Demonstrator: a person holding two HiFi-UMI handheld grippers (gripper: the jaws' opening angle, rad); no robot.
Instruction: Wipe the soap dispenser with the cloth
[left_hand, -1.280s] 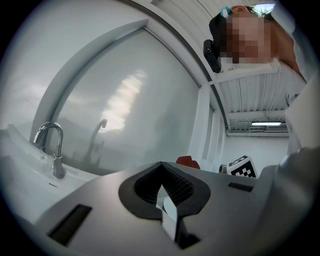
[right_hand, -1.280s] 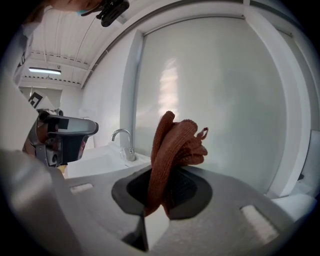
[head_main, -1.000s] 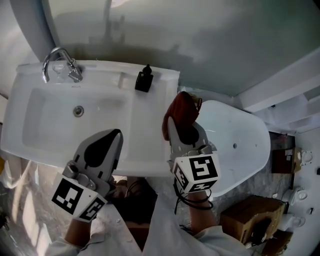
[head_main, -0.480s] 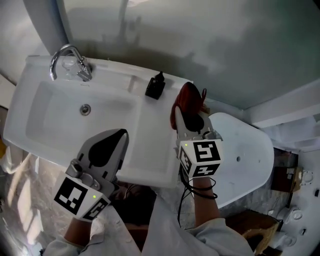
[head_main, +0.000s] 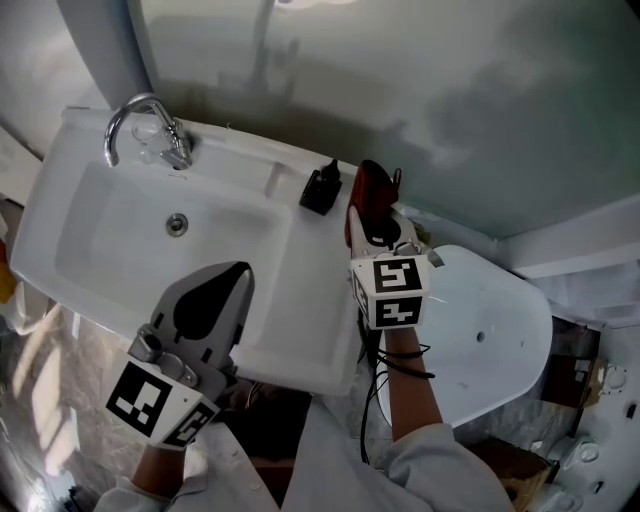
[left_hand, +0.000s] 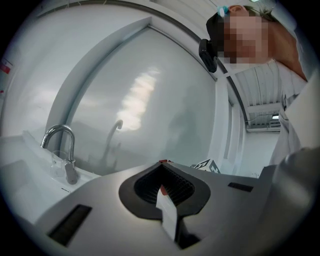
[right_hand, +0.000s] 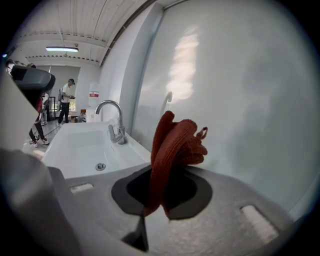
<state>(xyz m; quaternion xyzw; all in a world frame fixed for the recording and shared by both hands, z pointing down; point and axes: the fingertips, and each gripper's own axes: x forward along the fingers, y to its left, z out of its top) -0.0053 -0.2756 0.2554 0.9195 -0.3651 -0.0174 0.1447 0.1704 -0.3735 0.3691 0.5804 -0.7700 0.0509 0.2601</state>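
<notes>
Jaws of the left tool (head_main: 238, 272) are pressed together with nothing between them. It hovers nearest the person, over the sink (head_main: 305, 300), above the flat stretch right of the basin. Right tool (head_main: 372, 222) sits further out, above the sink's right end, pinching the red cloth (head_main: 366, 192). The cloth bunches up past the tips. Soap dispenser (head_main: 321, 188) is black and stands upright on the sink's back ledge, right of the basin. It's just left of the cloth; can't tell if they touch. Drain (head_main: 177, 223) is in the basin, faucet (head_main: 150, 128) at back left. White toilet (head_main: 500, 330) is right of the sink. Gray wall (head_main: 450, 110) is behind it all.
</notes>
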